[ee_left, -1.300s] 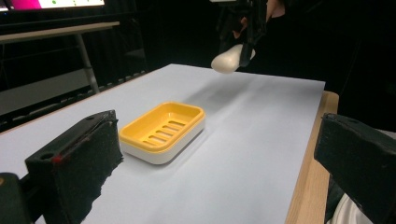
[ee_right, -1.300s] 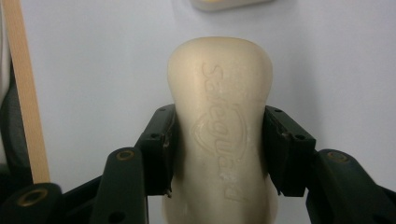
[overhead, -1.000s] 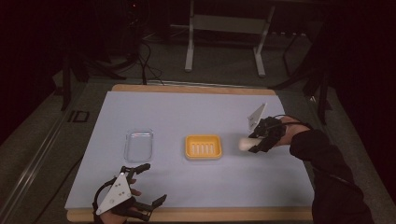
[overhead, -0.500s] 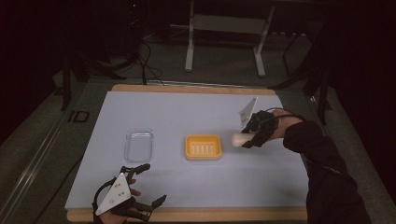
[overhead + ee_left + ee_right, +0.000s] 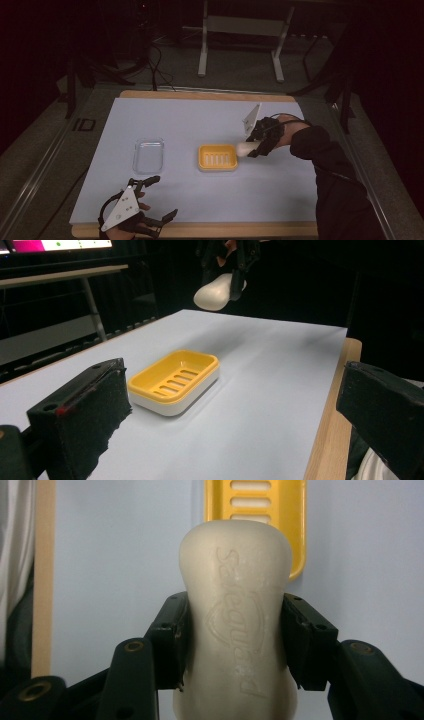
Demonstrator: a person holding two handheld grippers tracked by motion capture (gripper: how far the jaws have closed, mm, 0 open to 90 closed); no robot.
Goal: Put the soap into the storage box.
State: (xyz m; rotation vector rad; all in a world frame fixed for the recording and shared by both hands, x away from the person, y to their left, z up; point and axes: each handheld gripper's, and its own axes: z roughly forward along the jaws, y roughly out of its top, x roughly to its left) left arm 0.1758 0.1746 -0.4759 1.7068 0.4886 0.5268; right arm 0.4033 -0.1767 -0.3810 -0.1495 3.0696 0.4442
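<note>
Status: R gripper (image 5: 253, 146) carries a soap bar (image 5: 245, 147), jaws pinching it across its waist from both sides. In the right gripper view the soap (image 5: 235, 610) stands between the pads (image 5: 170, 635), embossed face toward the camera, free end pointing at the yellow dish (image 5: 255, 510) ahead.

Position: in the high view the soap is just at the right edge of the dish (image 5: 218, 157), not inside it. In the left gripper view the soap (image 5: 215, 292) hangs in the air, beyond and above the dish (image 5: 172, 382); no contact w/ dish or table.

L gripper (image 5: 150, 200) sits near the front edge of the table (image 5: 200, 120), well apart from the dish. Jaws spread wide, nothing between them; the left gripper view shows both pads (image 5: 85, 410) apart w/ bare table between.

A clear lid (image 5: 149, 155) lies flat to the left of the dish, apart from it.

Progress (judgement): pick-up done, grip looks firm and centred. Transport approx. finished. Left to do: bring the soap over the slotted middle of the dish, lower it, let go. Placing the lid on the dish may follow; can't tell from these frames. Dish is empty so far.

Risk: bar sticks out well past the jaws, so it could tip on release if let go too high.
</note>
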